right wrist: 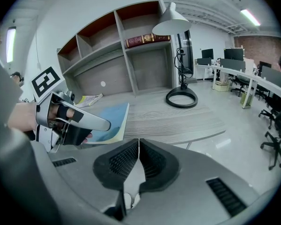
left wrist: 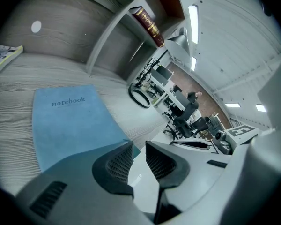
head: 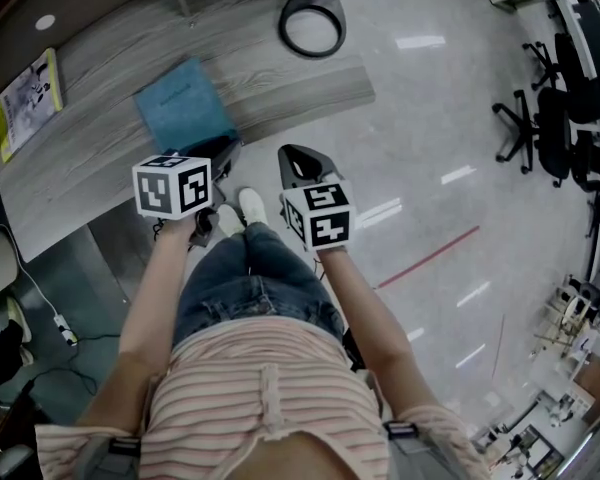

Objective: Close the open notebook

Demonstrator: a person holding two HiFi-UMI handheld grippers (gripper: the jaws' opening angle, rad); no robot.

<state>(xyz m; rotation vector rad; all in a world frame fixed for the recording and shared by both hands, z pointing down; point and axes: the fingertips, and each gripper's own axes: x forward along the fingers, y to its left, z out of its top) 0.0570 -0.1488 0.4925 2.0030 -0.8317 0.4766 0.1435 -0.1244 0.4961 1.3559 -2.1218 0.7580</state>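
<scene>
Blue notebook (head: pixel 183 103), closed, cover up, the word "notebook" printed on it. Lies flat on the grey wood-grain counter (head: pixel 280 88), close to its front edge.

Just beside the near right corner of the cover: left gripper (head: pixel 225 153), tilted downward. Jaws apart, with only pale floor in the gap and nothing held. Whether a jaw touches the corner cannot be told.

To its right, off the counter's front edge and over the floor: right gripper (head: pixel 298 158), also tilted downward. Jaws together at the tips, nothing between them.

Further back and right on the counter: black ring-shaped lamp base (head: pixel 312 23), well apart from the notebook. At the counter's far left: yellow-edged booklet (head: pixel 25 98). Behind the counter, open shelves with a dark red book (right wrist: pixel 147 40) on one of them. Beyond, on the glossy floor: black office chairs (head: pixel 540 128) and a thin red line (head: pixel 427 258).
</scene>
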